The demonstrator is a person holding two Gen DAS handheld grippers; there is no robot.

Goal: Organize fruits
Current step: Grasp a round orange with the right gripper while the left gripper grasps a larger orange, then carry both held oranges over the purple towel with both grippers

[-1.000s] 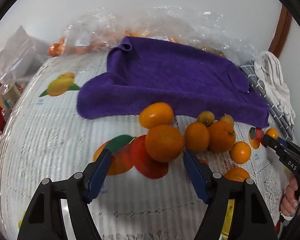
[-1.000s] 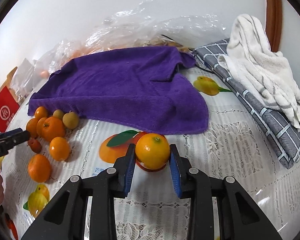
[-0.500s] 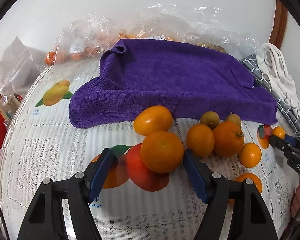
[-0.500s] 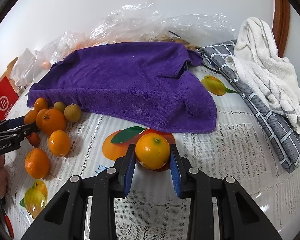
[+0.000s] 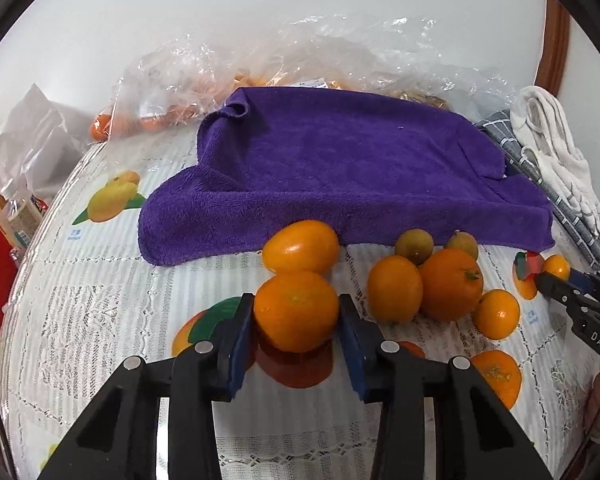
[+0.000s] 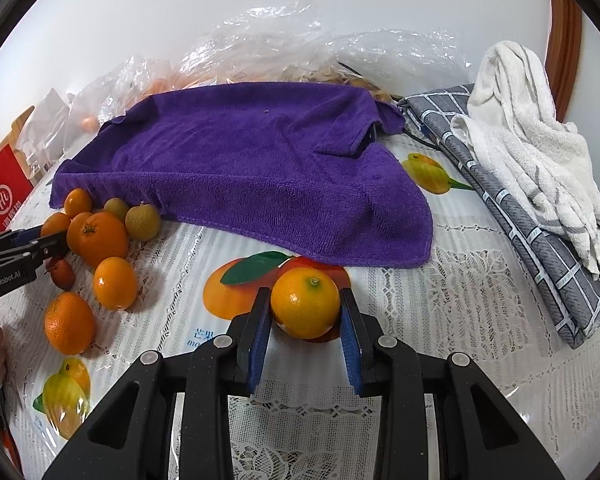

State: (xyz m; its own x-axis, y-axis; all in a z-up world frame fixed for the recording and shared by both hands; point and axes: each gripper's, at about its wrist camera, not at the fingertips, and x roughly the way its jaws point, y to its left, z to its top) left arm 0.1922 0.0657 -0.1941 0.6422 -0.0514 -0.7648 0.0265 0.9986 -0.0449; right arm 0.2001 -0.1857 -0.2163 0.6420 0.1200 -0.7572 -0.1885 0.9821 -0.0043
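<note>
- Your left claw (image 5: 296, 320) is closing around an orange (image 5: 296, 310) (pads touching); keep squeezing gently.
- Your right claw (image 6: 305, 314) is clamping a tangerine (image 6: 305, 303); keep it steady.

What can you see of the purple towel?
The purple towel is plush, terry-like cloth, spread loosely and rumpled over the fruit-print tablecloth, one back corner curled up. Clear plastic bags lie behind it. Its front edge droops beside the loose oranges; whether they touch is unclear. Neither gripper touches it.
</note>
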